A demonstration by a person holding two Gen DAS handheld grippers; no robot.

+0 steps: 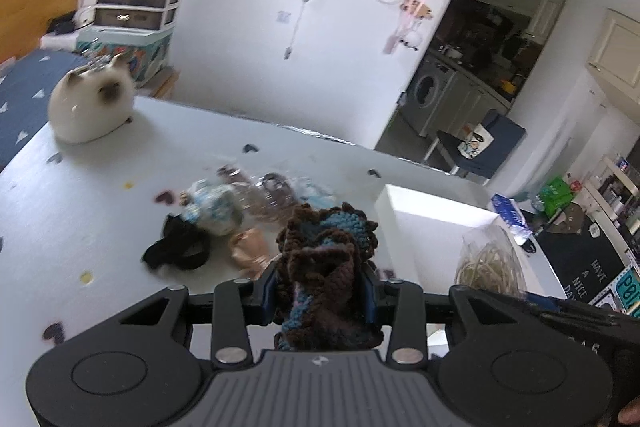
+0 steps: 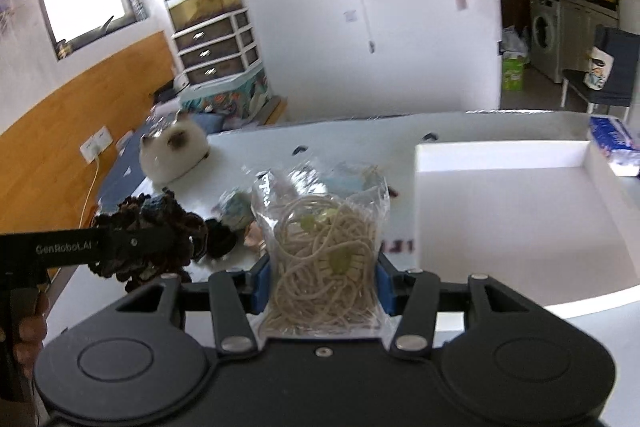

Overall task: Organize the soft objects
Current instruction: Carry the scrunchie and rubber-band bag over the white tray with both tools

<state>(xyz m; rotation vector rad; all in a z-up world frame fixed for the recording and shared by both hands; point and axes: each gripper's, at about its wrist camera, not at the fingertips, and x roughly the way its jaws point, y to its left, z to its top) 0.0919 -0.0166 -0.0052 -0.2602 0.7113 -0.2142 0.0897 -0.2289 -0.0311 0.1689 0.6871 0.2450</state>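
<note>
left tongs grip a brown-and-teal crocheted piece; right tongs grip a clear bag of beige cord; black cloth and a white cat plush lie on the white bench ahead.

Brown-and-teal crochet piece; beige, perhaps cream, cord bag

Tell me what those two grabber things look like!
Both are mostly black plastic. The left gripper has a grey ribbed panel, round discs on each side, silver rivets and blue pads inside its fingers. The right gripper looks the same, with brighter blue finger pads. In the right view, the left one's side reads "GenRobot.AI" in pale letters. No cables show.
</note>
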